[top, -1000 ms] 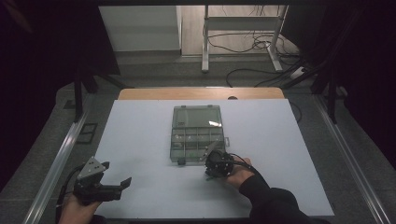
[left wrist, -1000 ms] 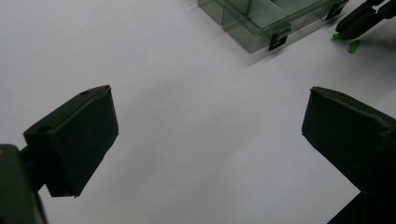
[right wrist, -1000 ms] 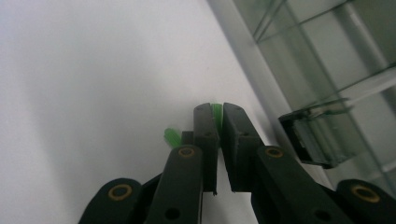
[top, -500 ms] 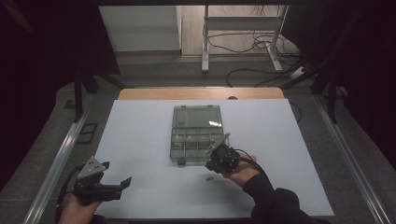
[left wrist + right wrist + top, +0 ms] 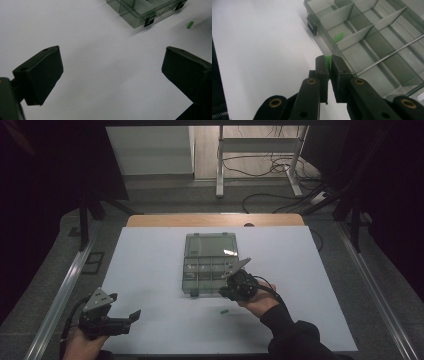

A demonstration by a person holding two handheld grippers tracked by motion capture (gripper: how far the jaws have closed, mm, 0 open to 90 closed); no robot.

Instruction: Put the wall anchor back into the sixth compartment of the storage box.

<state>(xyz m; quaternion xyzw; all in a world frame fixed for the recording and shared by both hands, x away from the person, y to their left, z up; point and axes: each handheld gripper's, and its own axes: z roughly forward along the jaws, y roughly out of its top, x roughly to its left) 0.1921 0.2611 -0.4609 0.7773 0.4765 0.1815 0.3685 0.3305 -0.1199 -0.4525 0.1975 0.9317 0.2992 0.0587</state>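
Two grippers: both over the white table (image 5: 150, 270), no readable writing anywhere.
Left gripper (image 5: 131, 318): near the front-left corner, jaws spread wide, nothing between.
Organizer box (image 5: 207, 265): mid-table, lid open.
Loose green piece (image 5: 224, 310): just before the box's front edge.
Right gripper (image 5: 329, 65): clamped on a green piece (image 5: 328, 63) at the box's front edge.

The white sheet (image 5: 150, 270) I work on takes up most of what I see. A strip of bare wood (image 5: 175, 220) runs along its far edge. Beyond that edge stands a pale metal frame (image 5: 219, 165) with black cables (image 5: 255, 167) looped on the floor around it, and left of the frame is a white panel (image 5: 150, 150). A metal rail (image 5: 65, 290) runs along the sheet's left side, another rail (image 5: 375, 285) along its right. Off the far right corner lies what may be a power strip (image 5: 320, 197). It is too dim to be sure.
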